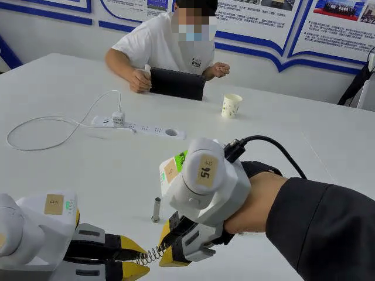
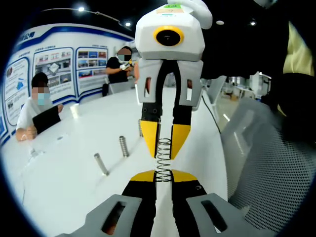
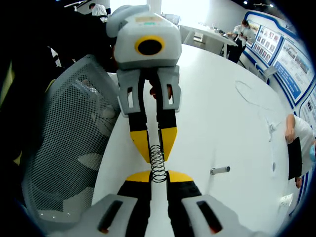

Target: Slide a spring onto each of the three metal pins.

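A small coil spring [image 1: 150, 255] spans the gap between my two grippers, just above the white table's near edge. My left gripper [image 1: 133, 257] is shut on one end of it and my right gripper [image 1: 167, 249] is shut on the other, the yellow tips facing each other. In the left gripper view the spring [image 2: 163, 159] runs from my own left gripper [image 2: 163, 176] up to the right gripper [image 2: 165, 140]. One bare metal pin [image 2: 101, 164] stands to the left; a second pin [image 2: 123, 146] looks ribbed, as if wearing a spring. The head view shows one pin [image 1: 156, 209] behind the grippers.
A power strip [image 1: 146, 127] with a white cable [image 1: 41, 126] lies mid-table. Farther back stand a paper cup [image 1: 231, 105] and a person with a dark tablet [image 1: 177, 83]. A grey mesh chair [image 3: 74, 128] sits at the table's near edge.
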